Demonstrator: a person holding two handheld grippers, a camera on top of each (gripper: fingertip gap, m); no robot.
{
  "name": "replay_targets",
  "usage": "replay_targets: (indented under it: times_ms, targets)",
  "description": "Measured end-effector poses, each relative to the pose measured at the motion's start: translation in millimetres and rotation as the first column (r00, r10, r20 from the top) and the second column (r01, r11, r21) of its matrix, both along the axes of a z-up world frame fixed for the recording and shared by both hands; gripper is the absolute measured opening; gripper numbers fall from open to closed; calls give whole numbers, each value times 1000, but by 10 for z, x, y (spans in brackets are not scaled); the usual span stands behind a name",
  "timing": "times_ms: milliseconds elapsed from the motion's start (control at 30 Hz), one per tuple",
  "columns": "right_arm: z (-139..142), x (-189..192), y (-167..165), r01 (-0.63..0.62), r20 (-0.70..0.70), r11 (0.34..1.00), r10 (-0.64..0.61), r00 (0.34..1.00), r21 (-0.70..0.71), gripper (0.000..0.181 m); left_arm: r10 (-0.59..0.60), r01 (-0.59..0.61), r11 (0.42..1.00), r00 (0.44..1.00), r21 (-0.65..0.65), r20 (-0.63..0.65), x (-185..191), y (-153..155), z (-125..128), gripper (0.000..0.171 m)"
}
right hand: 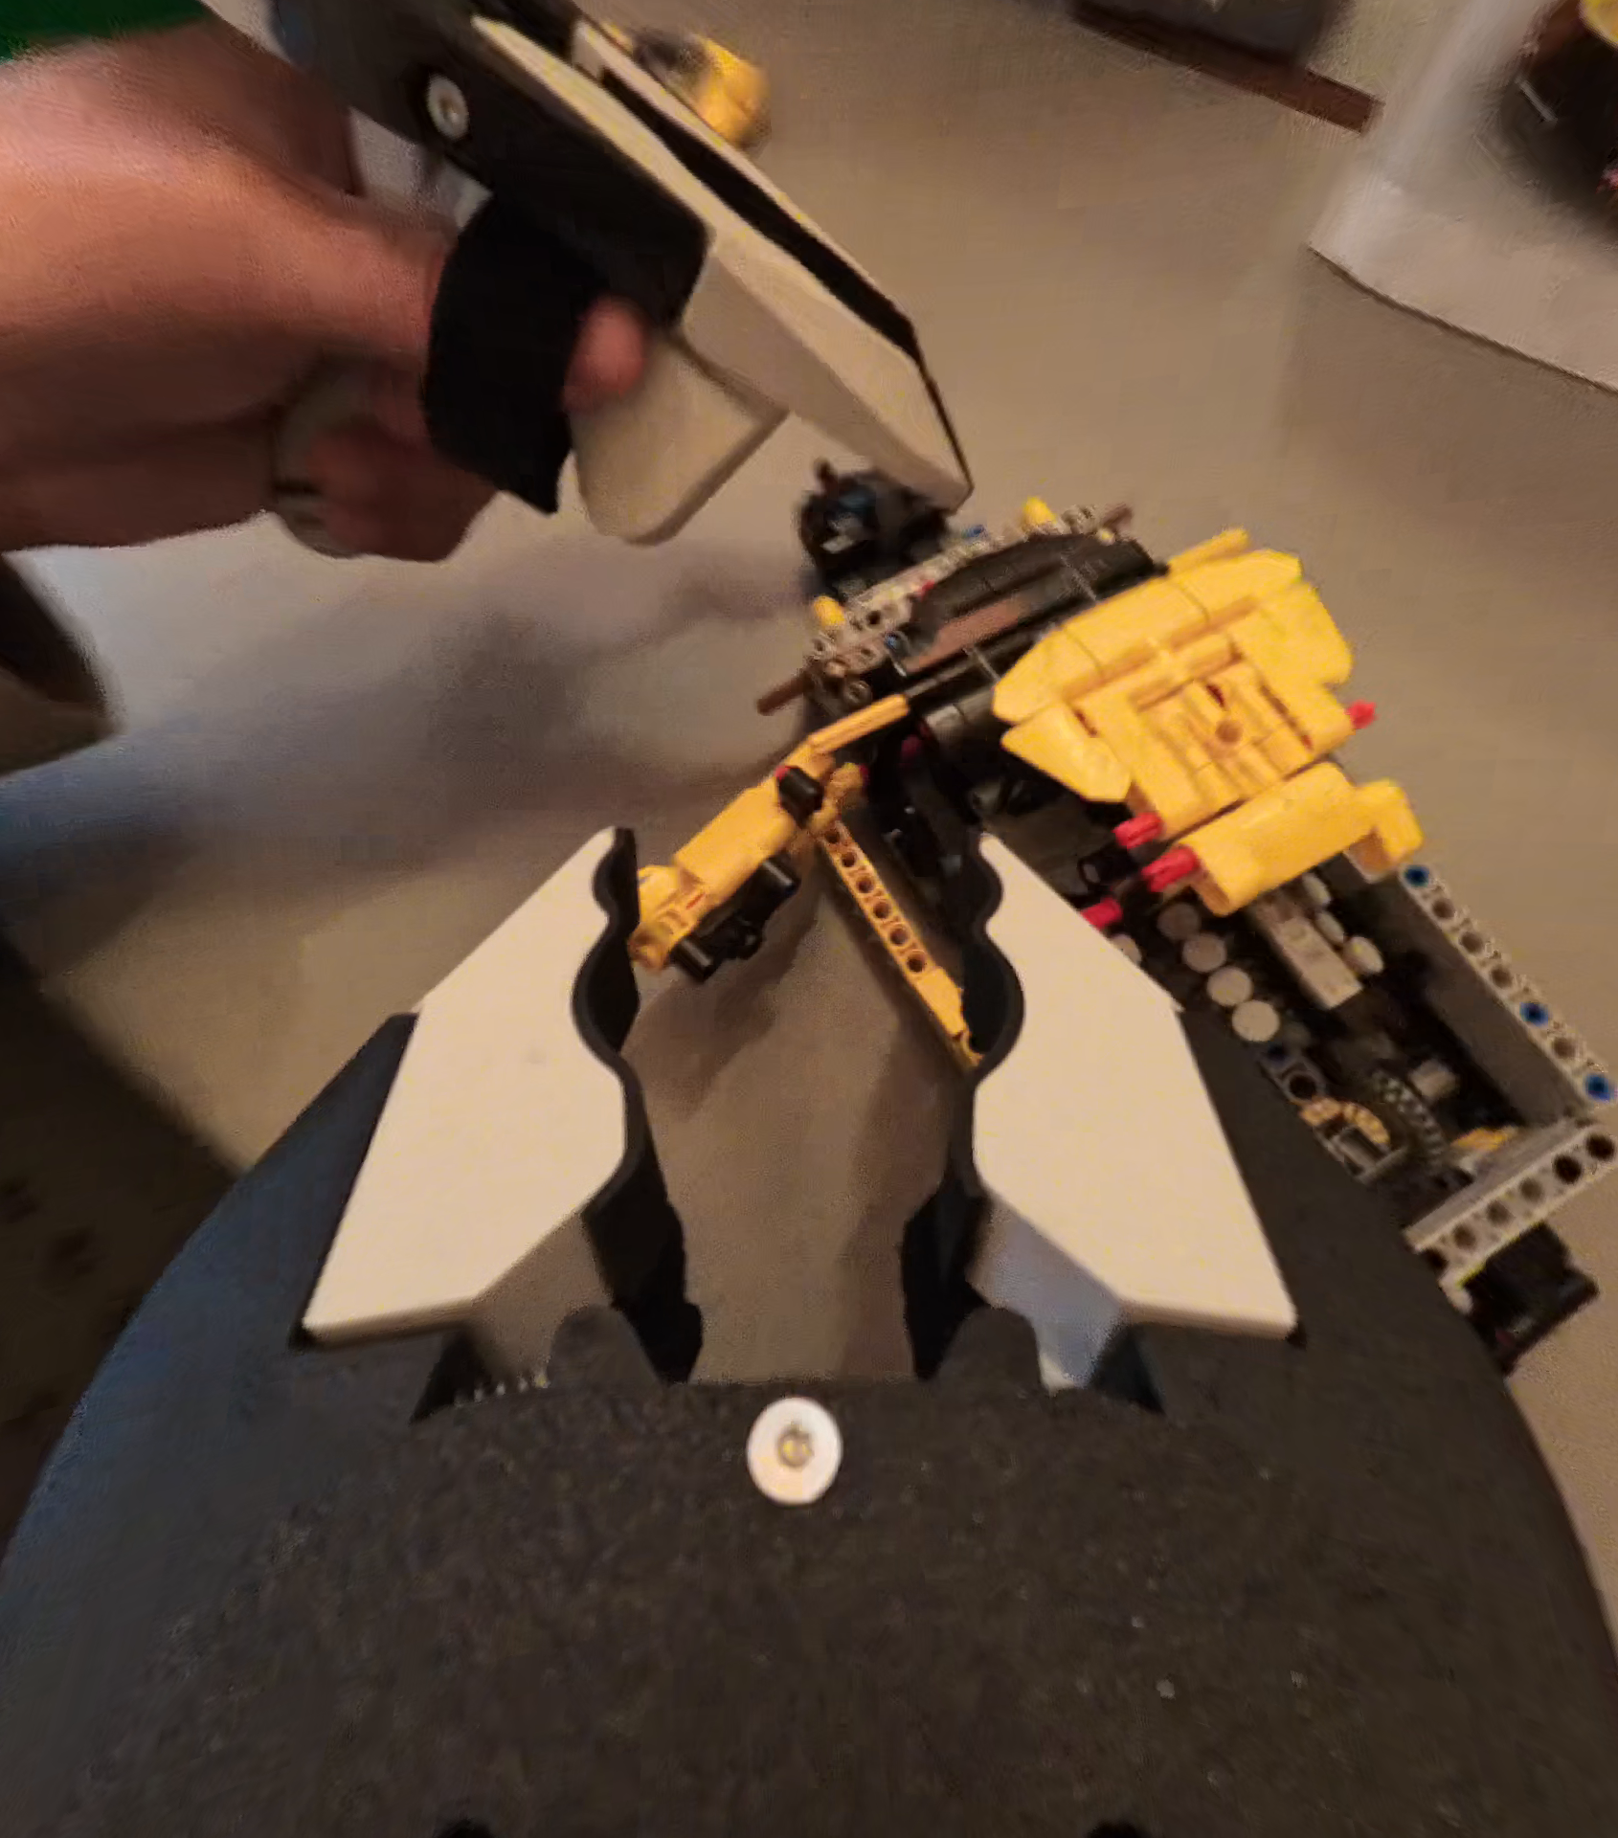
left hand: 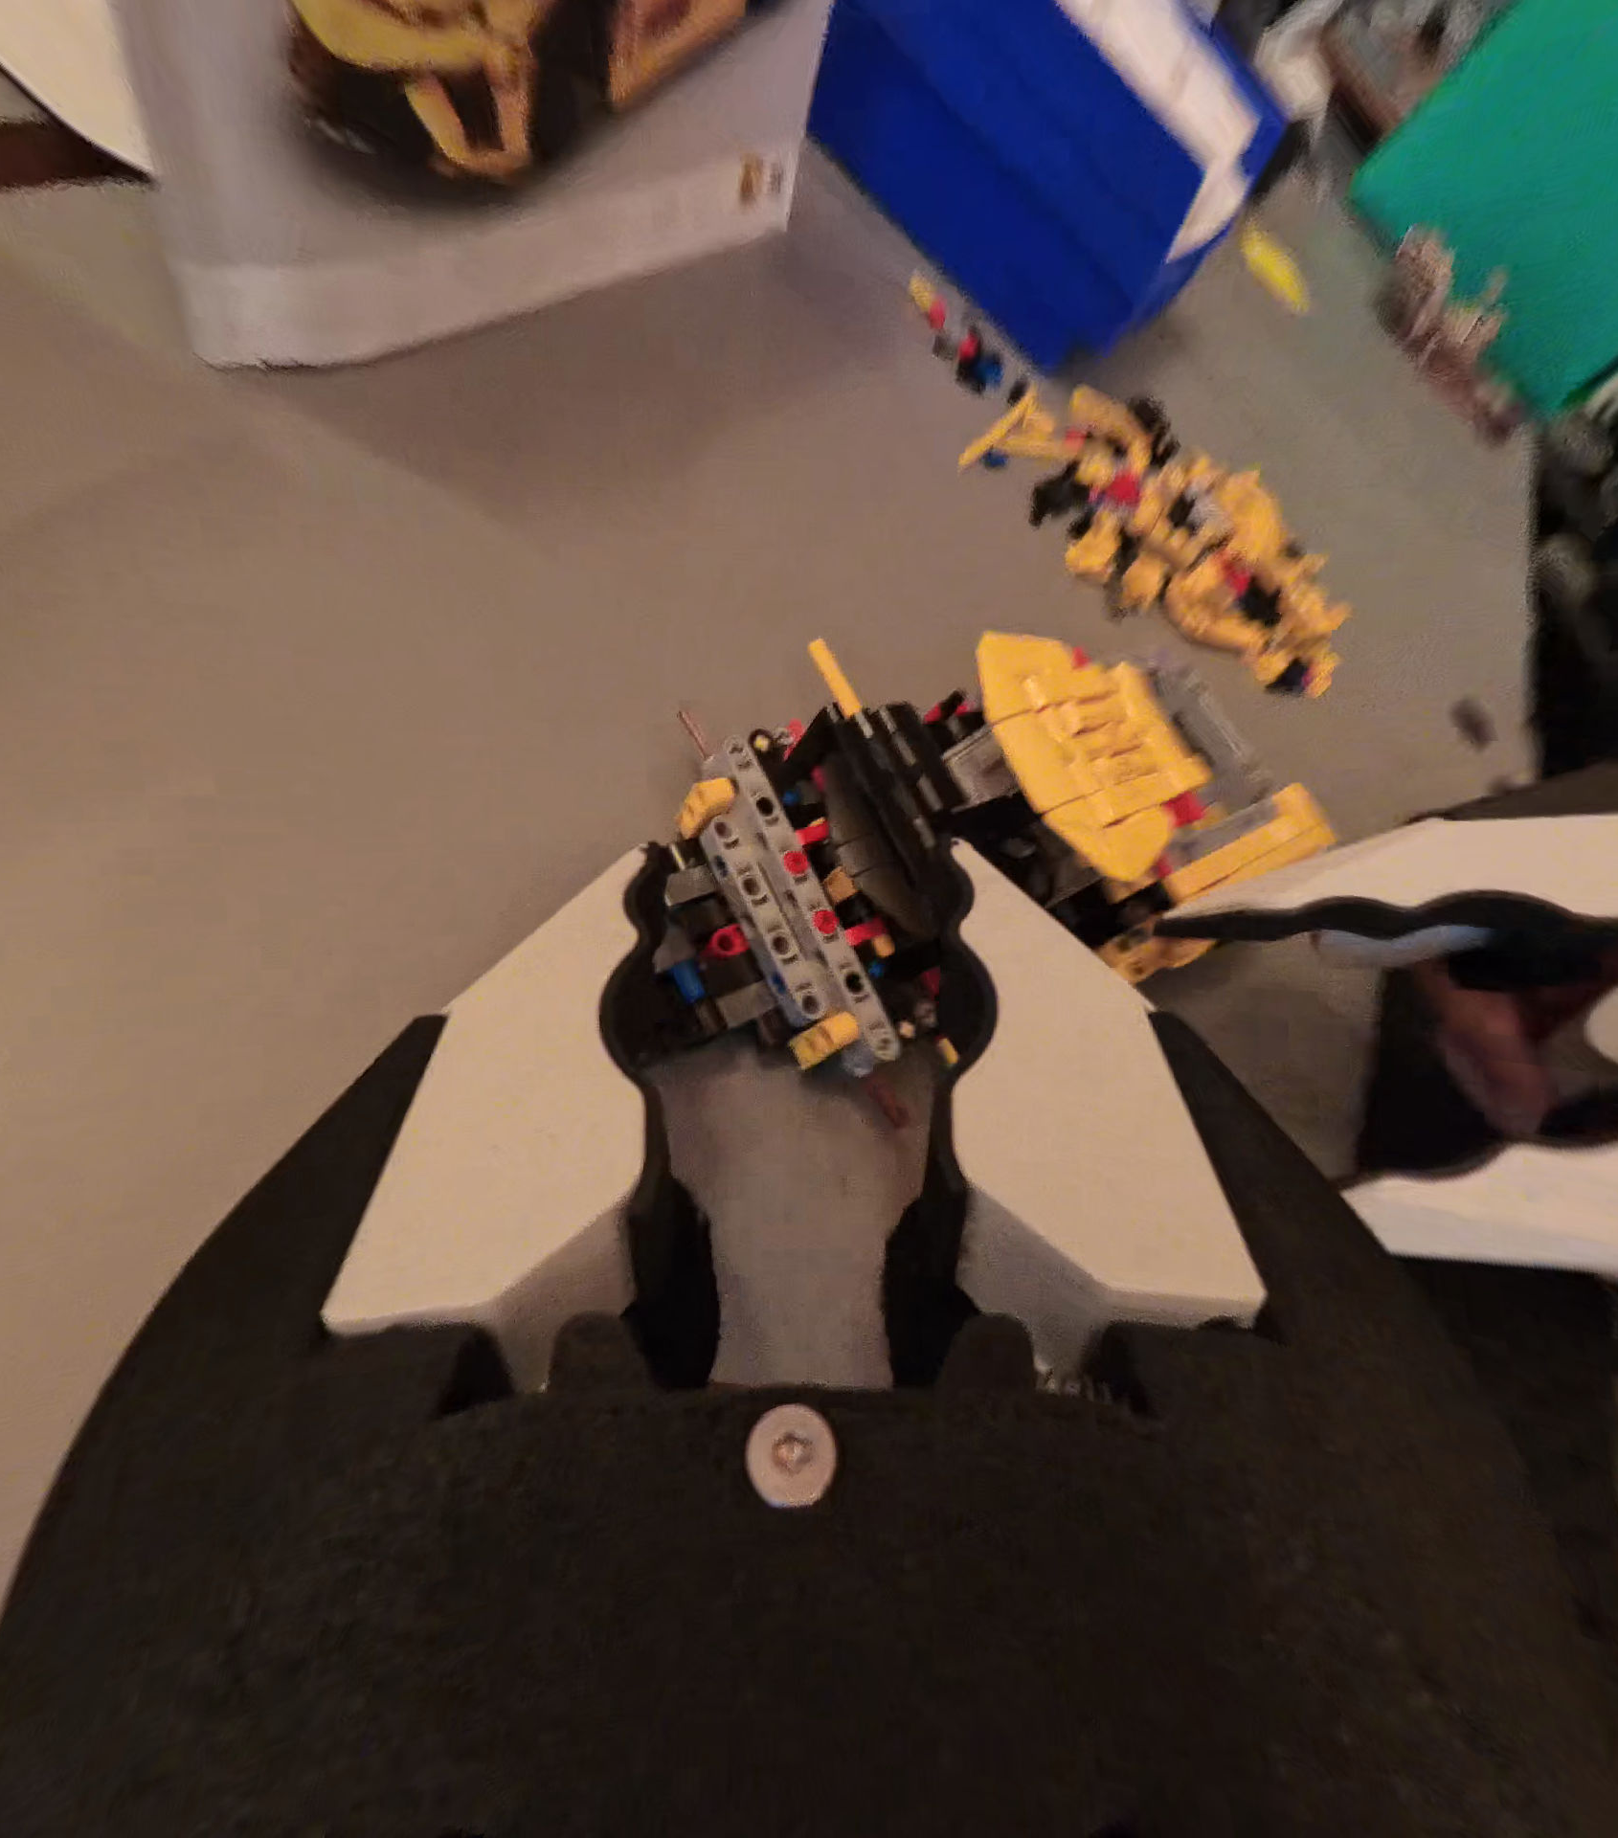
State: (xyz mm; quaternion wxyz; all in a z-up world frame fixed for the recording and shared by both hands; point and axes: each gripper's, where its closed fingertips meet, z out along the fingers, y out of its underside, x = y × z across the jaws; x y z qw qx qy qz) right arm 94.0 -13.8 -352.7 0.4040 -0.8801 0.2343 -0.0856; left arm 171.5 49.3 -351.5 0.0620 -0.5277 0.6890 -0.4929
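Where the left wrist view looks down its own fingers, finds the left gripper [left hand: 800, 865] pinching the grey-and-black frame end of a yellow brick model [left hand: 1084, 756], pads pressed to both flanks. Just past the tips, toward 1 o'clock, follows the model's yellow shell lying over the grey table [left hand: 288, 646]. At 3 o'clock, catches the right gripper side-on, tip at the model's lower yellow edge. Farther out at 1 o'clock, a second yellow brick heap [left hand: 1193, 537], blurred, with loose small pieces [left hand: 964, 338] beyond. Farthest: white box [left hand: 487, 269] at 11 o'clock, blue box [left hand: 1014, 169] at 12, green box [left hand: 1561, 169] toward 2.

From the right wrist view, reveals what the first hides: right gripper [right hand: 800, 855] spread, with a yellow perforated beam [right hand: 895, 935] of the model slanting between the fingers and lying against the right pad only. At 3 o'clock, shows the model's long grey-framed side with gears. At 10 o'clock, a hand [right hand: 139, 328] wrapped round the left gripper, tip down on the model's far end.
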Motion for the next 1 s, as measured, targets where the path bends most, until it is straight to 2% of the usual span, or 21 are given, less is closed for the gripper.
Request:
replay_targets:
  times_ms: [67,100,133,200,233,300,400,467,533,600,667,733,800,933,1000]
  targets:
    - [-171,42,57,58,37,995,-55,998,-80,62,-37,37,996,999,78,-5,19,-91,-187,51]
    - [-211,46,94,66,26,993,-63,998,-102,62,-70,69,997,997,27,23,-20,-205,-148,36]
    - [-237,31,141,59,2,992,-59,998,-113,62,-104,104,995,993,7,51,-70,-289,-121,15]
    - [-276,13,187,41,-45,987,-49,998,-153,50,-107,101,992,990,69,87,-70,-283,-138,26]
    - [-306,3,188,26,-65,983,-39,997,-181,41,-107,100,992,990,78,92,-70,-284,-139,27]
    - [-441,20,72,-5,-115,955,-31,993,-297,39,-99,94,994,991,60,87,-73,-296,-149,27]
    - [-432,-18,55,-87,-257,956,13,966,-279,27,-106,105,994,990,23,88,-92,-327,-152,23]
    - [-406,-23,18,-135,-292,947,46,955,-291,25,-113,113,994,990,7,82,-104,-339,-151,24]
    - [-414,-57,-50,-222,-295,916,121,948,-335,25,-125,126,992,990,-10,71,-132,-360,-165,28]
    - [-427,-67,-138,-313,-252,855,223,942,-413,24,-140,142,989,988,-28,60,-165,-393,-177,31]
    - [-446,-39,-205,-345,-193,776,286,939,-528,23,-146,147,989,987,-23,64,-173,-432,-181,31]
    - [-434,4,-197,-309,-124,736,296,947,-602,22,-138,140,990,988,-13,73,-160,-443,-179,31]
    - [-404,62,-136,-241,-66,757,254,965,-607,22,-129,131,991,989,-17,74,-155,-435,-175,31]
    - [-464,50,-91,-123,-154,870,55,986,-477,16,-122,123,992,990,-17,74,-156,-420,-183,31]
    - [-458,48,-91,-91,-171,897,18,985,-432,15,-127,128,992,988,-4,87,-153,-421,-185,32]
